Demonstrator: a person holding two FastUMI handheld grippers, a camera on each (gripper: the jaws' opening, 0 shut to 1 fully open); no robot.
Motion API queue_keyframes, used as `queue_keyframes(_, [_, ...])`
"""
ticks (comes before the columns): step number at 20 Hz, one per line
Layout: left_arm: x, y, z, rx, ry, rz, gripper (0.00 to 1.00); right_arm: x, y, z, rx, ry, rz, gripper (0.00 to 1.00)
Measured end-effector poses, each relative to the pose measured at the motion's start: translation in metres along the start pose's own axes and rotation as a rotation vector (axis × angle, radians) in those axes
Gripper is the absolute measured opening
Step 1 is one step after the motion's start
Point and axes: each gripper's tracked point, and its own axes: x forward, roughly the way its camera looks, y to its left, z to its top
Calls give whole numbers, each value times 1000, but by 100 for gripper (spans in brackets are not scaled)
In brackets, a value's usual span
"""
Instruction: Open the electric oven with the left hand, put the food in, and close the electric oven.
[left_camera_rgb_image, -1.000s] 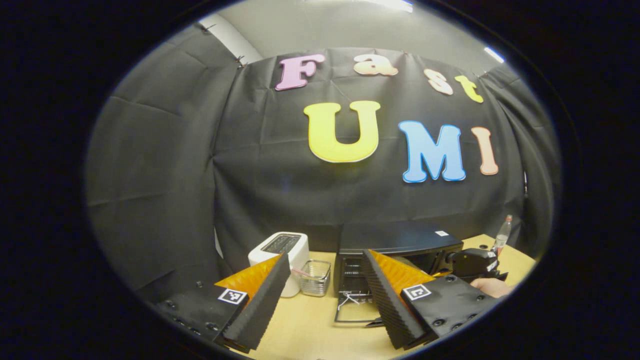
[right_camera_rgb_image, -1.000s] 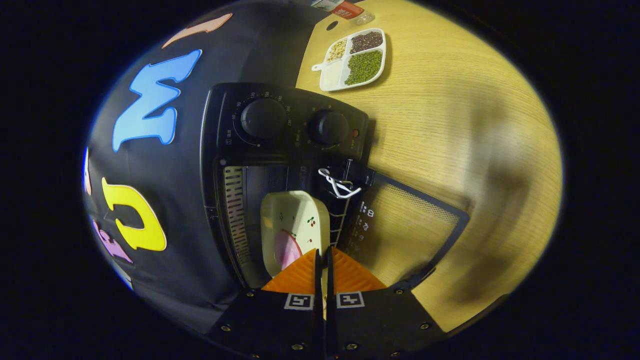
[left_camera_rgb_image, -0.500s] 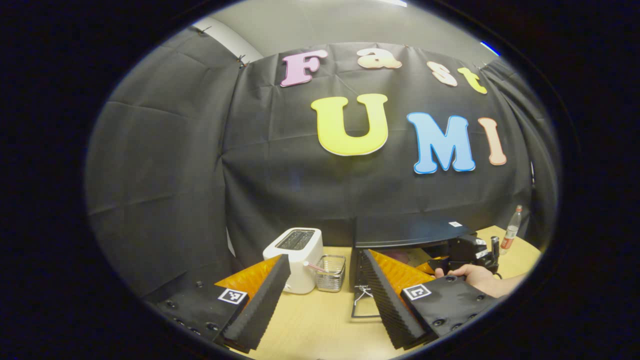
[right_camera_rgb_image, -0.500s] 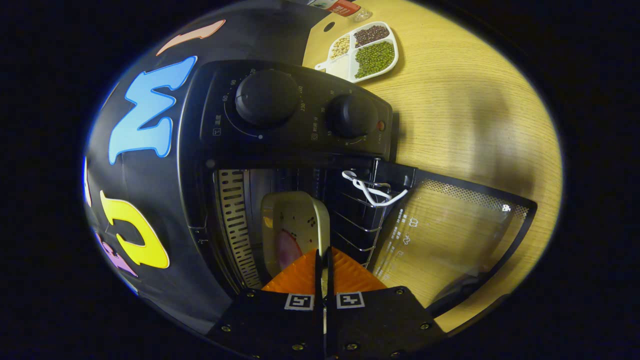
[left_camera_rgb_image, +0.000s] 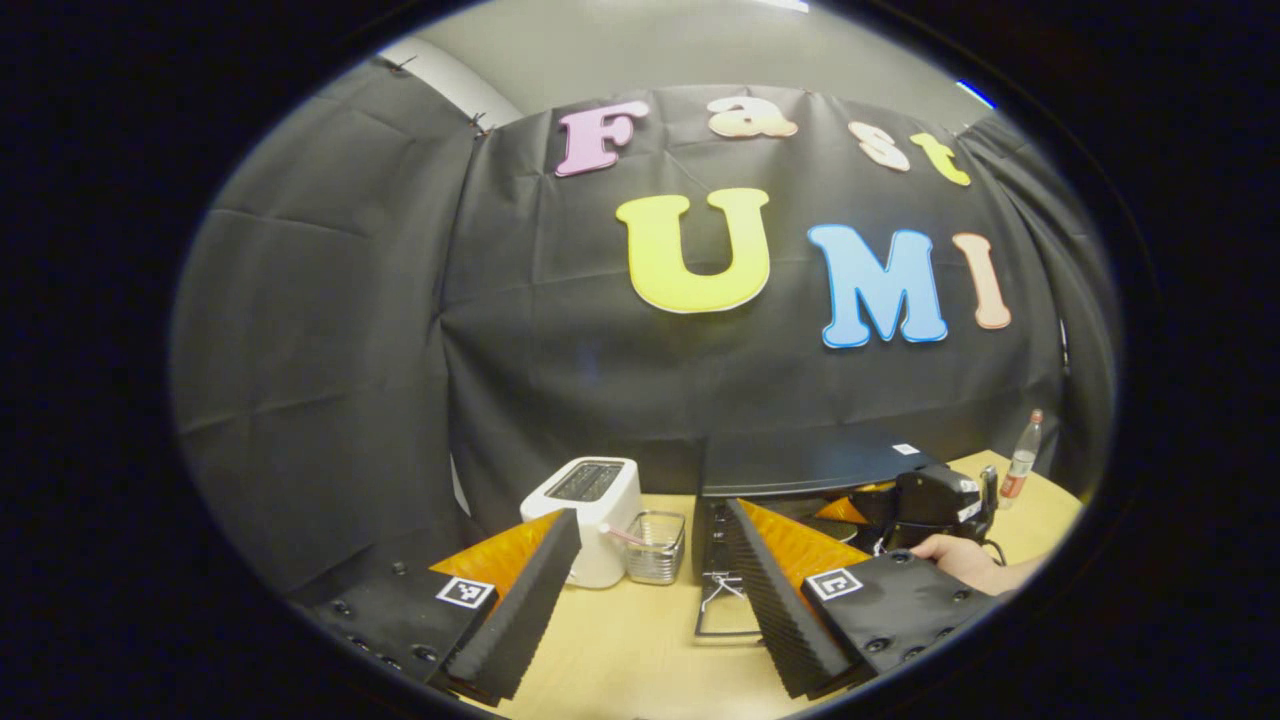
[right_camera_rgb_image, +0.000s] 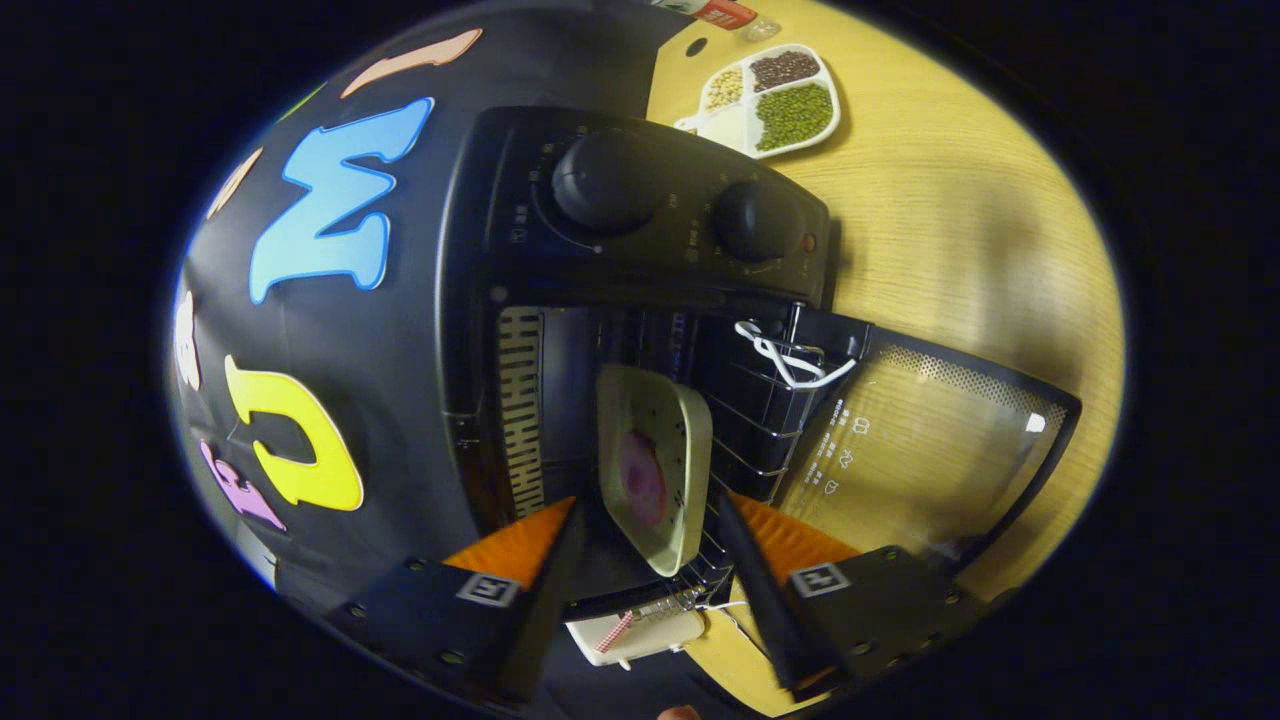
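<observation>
The black electric oven (right_camera_rgb_image: 640, 200) stands with its glass door (right_camera_rgb_image: 920, 450) folded down onto the table. Inside the cavity, on the wire rack, lies a cream plate (right_camera_rgb_image: 655, 440) with a pink slice of food (right_camera_rgb_image: 642, 478). My right gripper (right_camera_rgb_image: 647, 503) is open at the oven mouth, one finger on each side of the plate and not touching it. My left gripper (left_camera_rgb_image: 650, 590) is open and holds nothing, hanging back from the oven (left_camera_rgb_image: 810, 465) above the table. The left gripper view also shows the right gripper (left_camera_rgb_image: 930, 500) and the hand (left_camera_rgb_image: 960, 555) that holds it at the oven front.
A white toaster (left_camera_rgb_image: 590, 515) and a small wire basket (left_camera_rgb_image: 655, 545) stand left of the oven. A divided dish of beans (right_camera_rgb_image: 775, 100) and a bottle (left_camera_rgb_image: 1020, 465) sit on the wooden table (right_camera_rgb_image: 950, 230) to the oven's right.
My right gripper has opened and let go of the plate, which now lies inside the oven. The left gripper has hardly moved.
</observation>
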Motion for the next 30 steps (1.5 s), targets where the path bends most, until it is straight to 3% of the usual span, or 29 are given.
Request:
queue_keyframes(1, [-1,-3,1,-4,-2,-3,100,-3,-2,-2,-12,14,-7,96])
queue_keyframes(4, [-5,-9,4,-3,-13,-8,100,-18,-1,-10,-64,52,-3,97])
queue_keyframes(5, [-7,-12,5,0,-16,-8,91,-24,-1,-12,-90,66,-3,97])
queue_keyframes(7, [-11,-17,5,-10,-16,-13,100,-38,3,-16,-159,104,11,97])
queue_keyframes(13, [-26,-42,-1,-33,-13,-32,100,-98,11,14,-501,75,49,97])
queue_keyframes(18, [-42,-64,-12,-37,1,-66,100,-155,31,47,-824,-32,120,97])
queue_keyframes(27, [-51,-99,-56,-32,78,-143,100,-230,52,102,-1229,-258,159,98])
queue_keyframes(30, [-45,-110,-74,-29,111,-175,99,-253,56,116,-1288,-331,142,98])
